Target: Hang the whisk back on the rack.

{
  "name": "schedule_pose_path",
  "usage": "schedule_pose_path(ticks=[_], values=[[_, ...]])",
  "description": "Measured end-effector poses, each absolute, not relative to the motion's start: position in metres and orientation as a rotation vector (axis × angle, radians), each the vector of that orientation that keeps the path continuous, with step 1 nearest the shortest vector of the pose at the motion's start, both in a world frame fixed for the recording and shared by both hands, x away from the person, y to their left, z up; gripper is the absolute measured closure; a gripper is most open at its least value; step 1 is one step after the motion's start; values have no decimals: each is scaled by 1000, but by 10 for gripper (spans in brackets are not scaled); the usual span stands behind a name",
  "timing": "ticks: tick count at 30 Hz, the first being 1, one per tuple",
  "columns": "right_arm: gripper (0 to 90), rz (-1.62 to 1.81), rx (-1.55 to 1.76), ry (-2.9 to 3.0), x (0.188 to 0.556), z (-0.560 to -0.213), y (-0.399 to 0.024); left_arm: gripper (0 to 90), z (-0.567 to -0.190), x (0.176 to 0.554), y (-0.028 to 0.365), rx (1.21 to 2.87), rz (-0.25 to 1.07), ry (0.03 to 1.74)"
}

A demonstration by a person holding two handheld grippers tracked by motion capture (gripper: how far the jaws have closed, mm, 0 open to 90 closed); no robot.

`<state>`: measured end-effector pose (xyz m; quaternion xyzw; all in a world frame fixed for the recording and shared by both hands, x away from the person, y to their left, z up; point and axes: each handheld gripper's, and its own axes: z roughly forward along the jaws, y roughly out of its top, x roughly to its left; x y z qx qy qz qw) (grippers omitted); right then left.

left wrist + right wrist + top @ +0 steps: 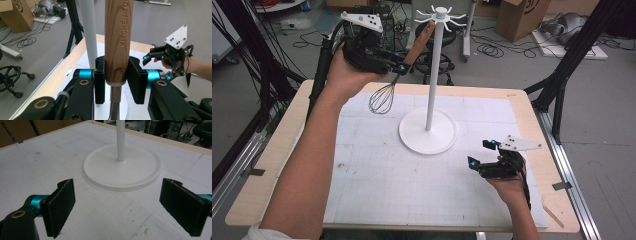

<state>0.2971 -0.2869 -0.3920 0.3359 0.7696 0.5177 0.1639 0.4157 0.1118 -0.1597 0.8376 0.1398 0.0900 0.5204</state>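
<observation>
Two pads of my left gripper point(116, 80) clamp the whisk point(398, 75) low on its wooden handle, just above the metal collar; the wires hang below my jaws and the handle slants up past them toward the hooks atop the white stand point(430, 75). Whether the handle's tip touches a hook I can't quite tell. My right gripper point(484, 153) rests near the table's point(292, 130) right edge, jaws spread wide and empty, facing the stand's round base.
</observation>
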Motion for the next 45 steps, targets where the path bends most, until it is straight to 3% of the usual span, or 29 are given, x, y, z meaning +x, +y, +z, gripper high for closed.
schedule_pose_path(ticks=[18, 37, 45], values=[[123, 1479, 959, 2191, 297, -392, -289, 692, -171, 426, 102, 2052, 199, 402], [123, 1469, 957, 2199, 296, -392, -287, 343, -223, 411, 119, 2044, 209, 431], [123, 1459, 949, 2206, 297, -393, -285, 269, -251, 400, 136, 2032, 195, 450]])
